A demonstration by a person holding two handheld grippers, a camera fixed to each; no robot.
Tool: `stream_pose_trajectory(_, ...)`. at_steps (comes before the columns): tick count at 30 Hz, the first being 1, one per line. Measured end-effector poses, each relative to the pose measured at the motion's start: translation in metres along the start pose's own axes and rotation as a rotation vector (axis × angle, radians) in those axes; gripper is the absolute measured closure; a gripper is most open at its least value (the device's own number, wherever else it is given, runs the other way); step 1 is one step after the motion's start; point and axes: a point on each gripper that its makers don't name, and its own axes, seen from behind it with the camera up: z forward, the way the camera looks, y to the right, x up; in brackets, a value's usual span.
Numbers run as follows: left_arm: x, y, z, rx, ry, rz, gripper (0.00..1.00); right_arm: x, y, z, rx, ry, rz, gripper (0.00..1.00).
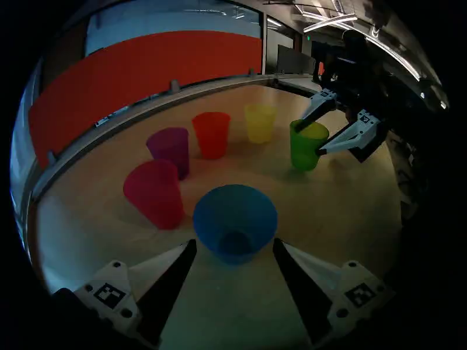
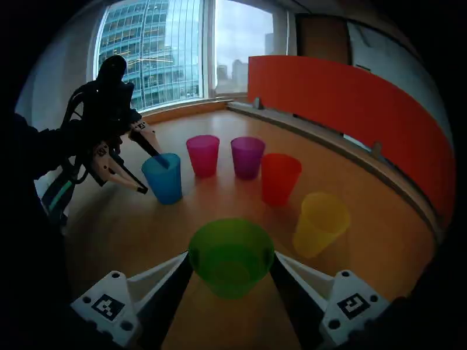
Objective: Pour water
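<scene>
**Flanking two cups, risking a slip**

While flanking the blue cup with the left gripper and the green cup with the right gripper, holding each pair of fingers spread wide, tips lying against or just beside the cup walls. Failing to tell from either view whether pressing or merely touching. Leaving both cups upright on the desk, well apart from each other. Failing also to make out any water inside.

Risking a slip when lifting: pinching smooth, tapered plastic, possibly letting a cup squirt out of a weak hold. Risking the opposite as well: squeezing thin walls too hard, buckling the rim and slopping out anything inside. Risking a knock against the pink cup, sitting near the blue one, when swinging clear. Risking a miss when tipping one rim over the other, pouring onto the desk instead.

Working over pale, smooth wood, carrying also the purple cup, the orange cup and the yellow cup in a loose arc. Backing onto a long red partition along the far edge. Looking out, in the right gripper view, through tall windows onto glass towers; passing, in the left gripper view, under bright ceiling light strips.
</scene>
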Motion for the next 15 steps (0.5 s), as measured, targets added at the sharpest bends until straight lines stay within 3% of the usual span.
stream_pose_trajectory(15, -0.0015, -0.0004, -0.0029, 0.007, -0.002, -0.002, 0.03, -0.0105, 0.0026, 0.0003, -0.008, -0.016, 0.011, 0.09)
